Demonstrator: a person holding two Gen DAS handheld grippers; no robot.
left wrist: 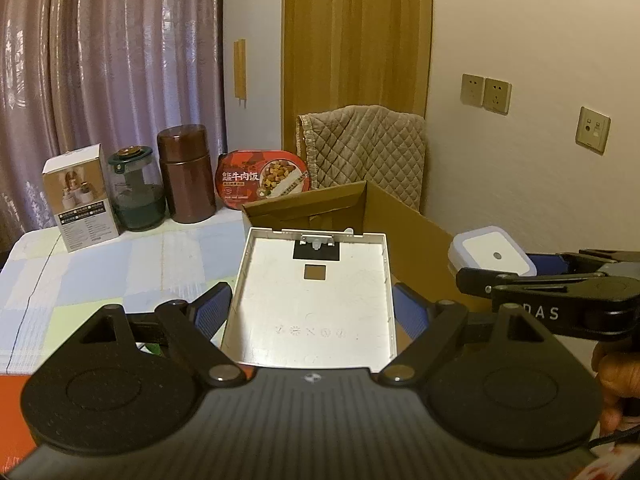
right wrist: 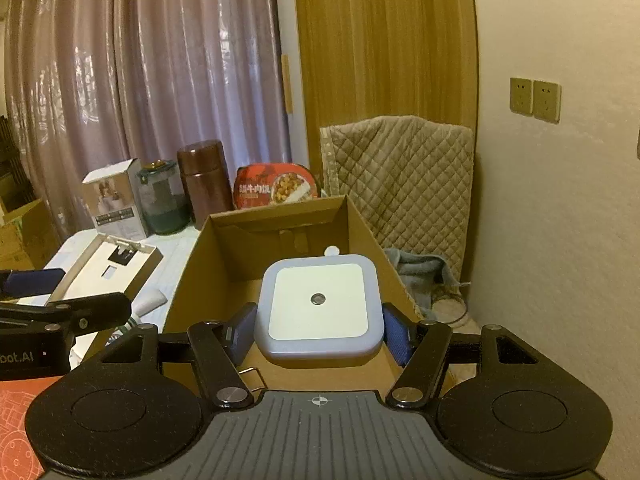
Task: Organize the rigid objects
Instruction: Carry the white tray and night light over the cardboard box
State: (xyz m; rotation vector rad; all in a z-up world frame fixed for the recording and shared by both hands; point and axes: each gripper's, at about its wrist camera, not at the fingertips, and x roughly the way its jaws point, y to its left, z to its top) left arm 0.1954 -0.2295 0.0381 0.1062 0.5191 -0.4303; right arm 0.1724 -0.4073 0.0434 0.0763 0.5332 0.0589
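Left gripper [left wrist: 312, 312] first, and it is clamped on the white tray-like cover [left wrist: 312, 292], a blue pad pressed to each long edge; the cover juts forward over the near-left corner of the cardboard box [left wrist: 416, 220], hollow side up, its latch end farthest from the hand; the risk here is plain, since only the near part of the cover sits between the pads and the far end hangs free; a quick tilt could lever it out, or that far lip could knock the box's inner flap and twist the piece in the grip. Behind it, on the checked tablecloth [left wrist: 100, 272], the white carton [left wrist: 82, 196], green glass jar [left wrist: 136, 190], brown canister [left wrist: 186, 174] and red meal tub [left wrist: 264, 178] stand in a row well clear. Moving right, the right gripper [right wrist: 318, 330] has its pads closed on the sides of the square white night light [right wrist: 318, 306], held flat over the open box; the body has rounded corners and smooth sides, so I would judge a slip possible if the hold eases before it is low; a drop from here would land inside, though hard. I cannot make out for certain what the small white disc [right wrist: 331, 251] on the box floor is. The two grippers sit close side by side at the box mouth; a clash of the black arms is the last worry.
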